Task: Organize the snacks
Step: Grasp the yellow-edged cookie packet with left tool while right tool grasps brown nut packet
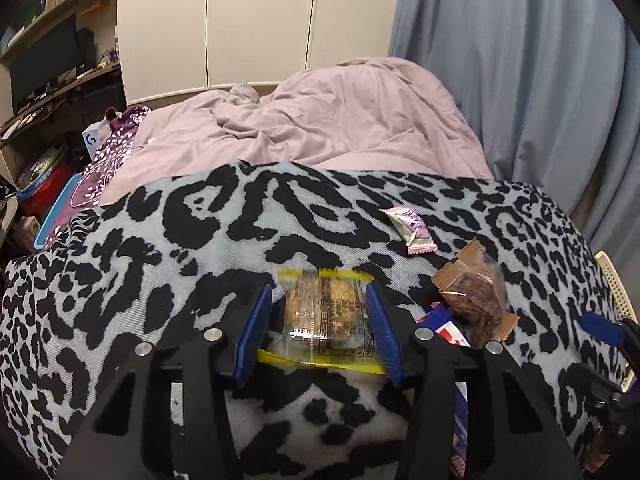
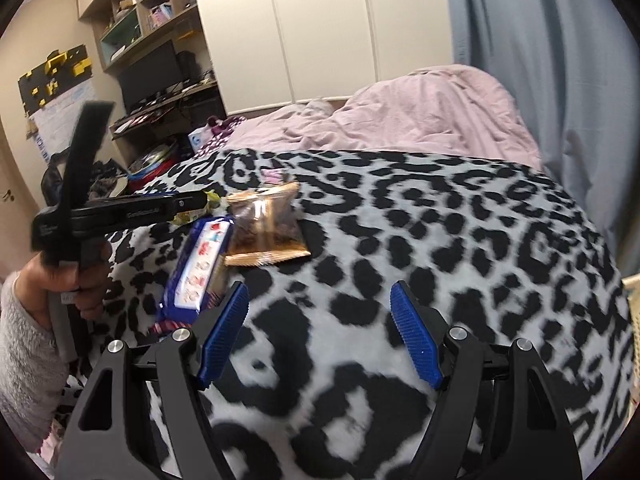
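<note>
On the leopard-print blanket (image 1: 160,264) lies a clear cookie packet with yellow ends (image 1: 324,312). My left gripper (image 1: 318,292) is shut on it, a blue pad against each side of the wrapper. Right of it lie a brown cookie packet (image 1: 476,292), a blue and white packet (image 1: 444,322) half under it, and a small pink packet (image 1: 412,230) farther back. My right gripper (image 2: 319,292) hangs open over bare blanket, nothing between its pads. To its left are the brown packet (image 2: 268,220) and the blue and white packet (image 2: 200,268).
A pink duvet (image 1: 340,120) is bunched up behind the blanket, with white wardrobe doors and a blue curtain (image 1: 520,60) beyond. A white perforated basket (image 1: 616,280) shows at the right edge. Cluttered shelves and a desk stand left. A hand (image 2: 86,276) in a fuzzy sleeve holds the left gripper.
</note>
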Demonstrator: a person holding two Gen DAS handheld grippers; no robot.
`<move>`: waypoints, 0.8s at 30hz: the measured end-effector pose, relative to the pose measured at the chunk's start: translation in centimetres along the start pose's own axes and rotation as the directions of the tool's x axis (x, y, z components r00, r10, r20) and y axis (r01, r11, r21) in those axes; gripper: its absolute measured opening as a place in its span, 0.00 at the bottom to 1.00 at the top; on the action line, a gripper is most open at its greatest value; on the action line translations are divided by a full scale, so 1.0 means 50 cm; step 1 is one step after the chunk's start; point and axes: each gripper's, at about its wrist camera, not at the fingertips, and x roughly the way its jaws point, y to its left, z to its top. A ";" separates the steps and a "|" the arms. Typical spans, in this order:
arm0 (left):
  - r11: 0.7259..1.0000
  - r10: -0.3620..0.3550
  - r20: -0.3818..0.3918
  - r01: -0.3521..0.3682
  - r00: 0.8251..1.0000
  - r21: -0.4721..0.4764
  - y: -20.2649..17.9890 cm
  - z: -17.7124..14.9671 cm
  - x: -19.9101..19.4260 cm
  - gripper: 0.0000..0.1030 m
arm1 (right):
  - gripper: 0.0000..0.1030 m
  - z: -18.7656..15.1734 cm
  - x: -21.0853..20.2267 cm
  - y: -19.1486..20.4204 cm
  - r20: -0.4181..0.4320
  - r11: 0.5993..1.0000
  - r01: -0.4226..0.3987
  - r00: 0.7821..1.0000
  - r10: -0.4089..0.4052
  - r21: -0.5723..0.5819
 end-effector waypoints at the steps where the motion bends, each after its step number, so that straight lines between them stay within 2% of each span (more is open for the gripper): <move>1: 1.000 -0.003 0.007 0.003 1.000 -0.002 0.001 0.000 -0.005 0.47 | 0.73 0.006 0.009 0.005 -0.008 1.000 -0.013 1.000 0.013 -0.001; 2: 1.000 -0.007 0.019 0.007 1.000 -0.003 0.002 0.000 -0.014 0.47 | 0.73 0.014 0.022 0.010 -0.020 1.000 -0.030 0.999 0.030 -0.002; 4: 1.000 -0.017 0.034 0.017 0.999 -0.004 0.003 -0.001 -0.026 0.40 | 0.73 0.028 0.042 0.022 -0.037 0.999 -0.054 0.998 0.053 -0.004; 9: 0.999 -0.038 0.040 0.039 0.998 -0.001 0.009 -0.003 -0.041 0.40 | 0.73 0.071 0.095 0.047 -0.082 0.995 -0.101 0.992 0.100 -0.006; 14: 0.999 -0.040 0.029 0.041 0.999 -0.018 0.028 -0.009 -0.040 0.41 | 0.73 0.105 0.143 0.065 -0.108 0.995 -0.096 0.990 0.093 -0.023; 18: 0.999 -0.042 0.020 0.042 0.999 -0.005 0.032 -0.018 -0.038 0.56 | 0.73 0.117 0.179 0.072 -0.131 0.996 -0.088 0.988 0.084 -0.030; 20: 0.999 -0.048 0.018 0.048 0.999 0.002 0.030 -0.022 -0.038 0.58 | 0.72 0.120 0.188 0.071 -0.130 0.995 -0.095 0.987 0.091 -0.026; 24: 0.999 -0.047 0.001 0.047 0.999 0.022 0.020 -0.027 -0.027 0.61 | 0.56 0.127 0.191 0.064 -0.128 0.995 -0.102 0.987 0.099 -0.015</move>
